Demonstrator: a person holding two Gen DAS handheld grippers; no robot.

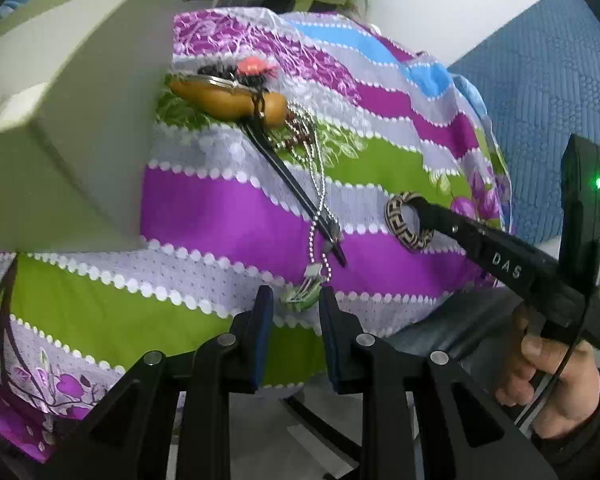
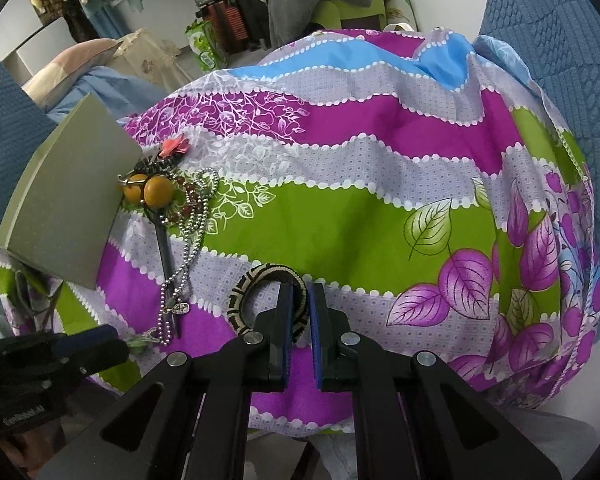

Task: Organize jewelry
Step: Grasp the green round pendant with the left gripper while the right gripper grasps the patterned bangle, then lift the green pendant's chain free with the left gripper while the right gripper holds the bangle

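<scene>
Two claws work over one worktop [image 2: 380, 208] draped in a thin printed cloth of wavy purple, green, grey and blue bands edged with white scallops, with leaf motifs at the right.

The right claw [image 2: 299, 292] is clamped on one woven bangle [image 2: 256, 280] — a round, thick ring in a black-and-cream key pattern, with a braided, matte look. In the left wrist view the same bangle [image 1: 408, 220] hangs on the tip of the right claw [image 1: 420, 210], near the right of the cloth, and one hand [image 1: 548, 372] in a dark sleeve grips that tool's handle.

The left claw [image 1: 294, 300] stands narrowly apart with nothing pressed between its blue pads; just ahead of its tips lies one small green-and-white pendant [image 1: 302, 292] at the end of a chain.

At the far left of the cloth sits a small heap of jewelry:
- one silver ball chain [image 2: 192, 240], fine and shiny, looped long toward the near edge
- one strand of dark red beads [image 2: 186, 208]
- two smooth, glossy mustard-yellow rounded pieces [image 2: 158, 190], touching each other
- one coral-pink flower piece [image 2: 174, 146], on something dark and bristly
- one long, thin black clip [image 1: 292, 184], lying slantwise under the chain

One flat, pale grey-green box [image 2: 68, 204], matte and sharp-cornered, sits just left of the heap.
</scene>
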